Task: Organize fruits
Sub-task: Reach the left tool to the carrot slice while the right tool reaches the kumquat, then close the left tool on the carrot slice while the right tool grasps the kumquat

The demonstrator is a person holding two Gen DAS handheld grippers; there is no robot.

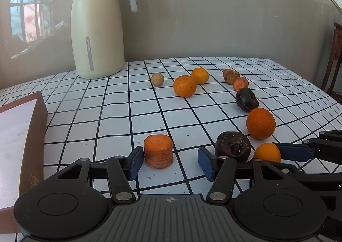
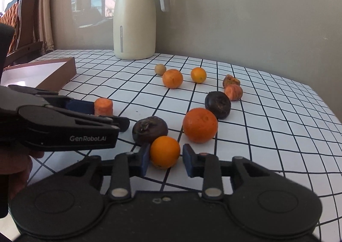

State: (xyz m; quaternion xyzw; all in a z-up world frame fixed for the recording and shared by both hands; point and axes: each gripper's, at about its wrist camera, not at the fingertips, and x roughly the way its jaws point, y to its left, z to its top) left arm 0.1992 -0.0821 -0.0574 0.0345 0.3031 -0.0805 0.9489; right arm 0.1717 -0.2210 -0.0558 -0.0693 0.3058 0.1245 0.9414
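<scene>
Checked cloth; left fingers loose around carrot, right fingers tight on small orange.

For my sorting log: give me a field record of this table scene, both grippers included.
surface: checked tablecloth
left gripper: open, carrot chunk between its jaws, one pad touching it
right gripper: shut on small orange
nearest neighbour: dark fruit, just behind the small orange
loose pieces: large orange and more fruit further back
box: open-topped, at the left of the table
jug: upright at the back
</scene>
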